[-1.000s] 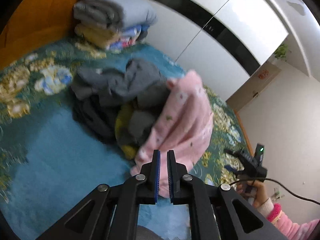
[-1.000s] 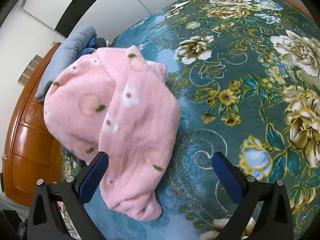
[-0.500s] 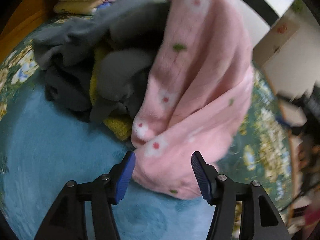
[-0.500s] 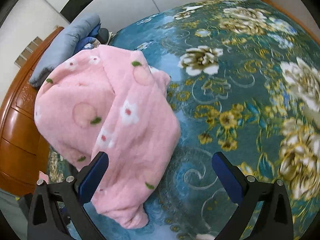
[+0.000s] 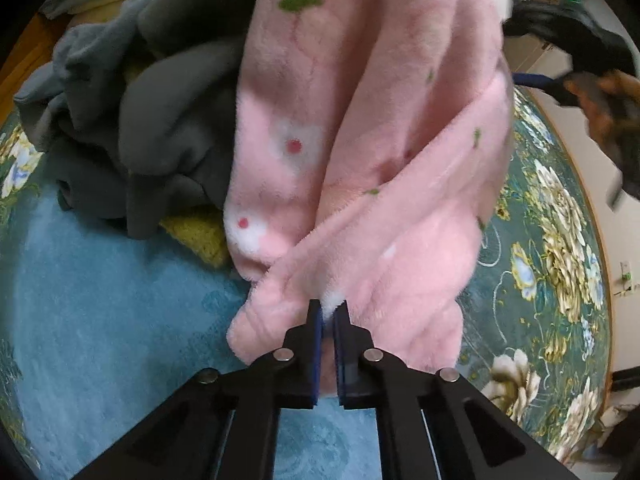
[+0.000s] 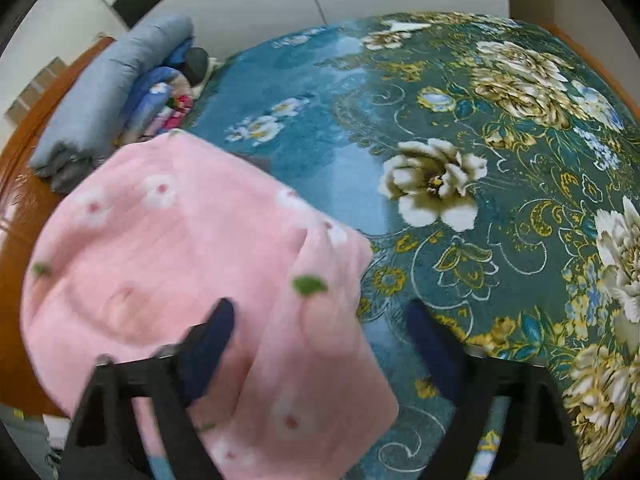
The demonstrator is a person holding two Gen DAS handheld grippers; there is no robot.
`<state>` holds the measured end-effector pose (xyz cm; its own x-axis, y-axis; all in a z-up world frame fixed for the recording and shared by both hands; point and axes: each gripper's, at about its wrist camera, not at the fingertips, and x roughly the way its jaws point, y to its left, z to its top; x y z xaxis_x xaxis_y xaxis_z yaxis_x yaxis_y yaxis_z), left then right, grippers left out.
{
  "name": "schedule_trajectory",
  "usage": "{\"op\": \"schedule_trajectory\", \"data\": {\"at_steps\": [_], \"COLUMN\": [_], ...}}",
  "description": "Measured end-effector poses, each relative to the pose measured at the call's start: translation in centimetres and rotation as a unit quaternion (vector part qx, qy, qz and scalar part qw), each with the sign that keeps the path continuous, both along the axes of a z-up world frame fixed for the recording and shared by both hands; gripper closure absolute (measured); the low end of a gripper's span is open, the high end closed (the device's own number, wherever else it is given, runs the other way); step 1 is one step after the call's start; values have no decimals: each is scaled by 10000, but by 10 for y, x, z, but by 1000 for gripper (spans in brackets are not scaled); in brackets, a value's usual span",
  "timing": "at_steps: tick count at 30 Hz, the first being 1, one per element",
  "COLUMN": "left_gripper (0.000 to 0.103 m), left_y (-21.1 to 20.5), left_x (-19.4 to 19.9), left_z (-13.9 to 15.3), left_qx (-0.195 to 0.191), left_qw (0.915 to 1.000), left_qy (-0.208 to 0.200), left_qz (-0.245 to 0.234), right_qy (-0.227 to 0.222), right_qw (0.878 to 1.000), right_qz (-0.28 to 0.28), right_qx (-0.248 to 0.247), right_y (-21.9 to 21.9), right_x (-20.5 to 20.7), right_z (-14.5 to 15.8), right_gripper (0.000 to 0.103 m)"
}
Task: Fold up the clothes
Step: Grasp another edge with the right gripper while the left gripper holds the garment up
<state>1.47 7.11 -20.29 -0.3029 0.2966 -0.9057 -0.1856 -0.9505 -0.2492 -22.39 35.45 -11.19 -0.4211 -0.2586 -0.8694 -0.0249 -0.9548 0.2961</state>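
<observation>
The left gripper (image 5: 327,312) is clamped on a fold at the lower hem of the pink fleece garment (image 5: 360,152), its jaws nearly touching with a tuft of white-and-pink pile pinched between them. Holding it at the hem looks meant to draw the garment free of the heap of gray clothes (image 5: 160,92) and the yellow knit piece (image 5: 196,236) lying at its 9 o'clock, so it can be spread on the bed cover (image 5: 100,300) for folding.

In the right wrist view the right gripper (image 6: 320,344) stands with its jaws wide apart, holding nothing; its left finger is over the pink fleece, the right over the floral cover. It seems placed to take a second hold, judging by its position. A stack of folded bedding (image 6: 116,100) sits at 10 o'clock by the wooden headboard (image 6: 16,184). No readable writing or label shows anywhere.
</observation>
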Motion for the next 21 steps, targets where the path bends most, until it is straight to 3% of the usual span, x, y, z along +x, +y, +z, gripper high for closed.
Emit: {"op": "schedule_trajectory", "data": {"at_steps": [2, 4, 8, 12, 17, 21], "left_gripper": [98, 99, 99, 99, 99, 99], "left_y": [-3, -13, -36, -25, 37, 87], "left_x": [9, 15, 18, 27, 47, 70], "left_z": [6, 14, 40, 81, 135, 153], "left_qx": [-52, -173, -255, -421, -248, -142], "left_qw": [9999, 9994, 9965, 9902, 9768, 9638], "left_qy": [104, 251, 619, 1285, 2068, 2367], "left_qz": [20, 133, 507, 346, -498, -1217], "right_qy": [-239, -353, -167, 441, 1389, 1997], "right_qw": [9997, 9992, 9988, 9943, 9795, 9591], "right_qz": [-78, -196, -326, -379, -887, -1603], "right_qx": [70, -3, -327, -889, -1163, -1210], "right_y": [-3, -1, 12, 43, 120, 202], "right_x": [-7, -5, 12, 39, 101, 186], "right_z": [-8, -11, 1, 43, 112, 147], "right_gripper": [70, 94, 96, 97, 97, 97]}}
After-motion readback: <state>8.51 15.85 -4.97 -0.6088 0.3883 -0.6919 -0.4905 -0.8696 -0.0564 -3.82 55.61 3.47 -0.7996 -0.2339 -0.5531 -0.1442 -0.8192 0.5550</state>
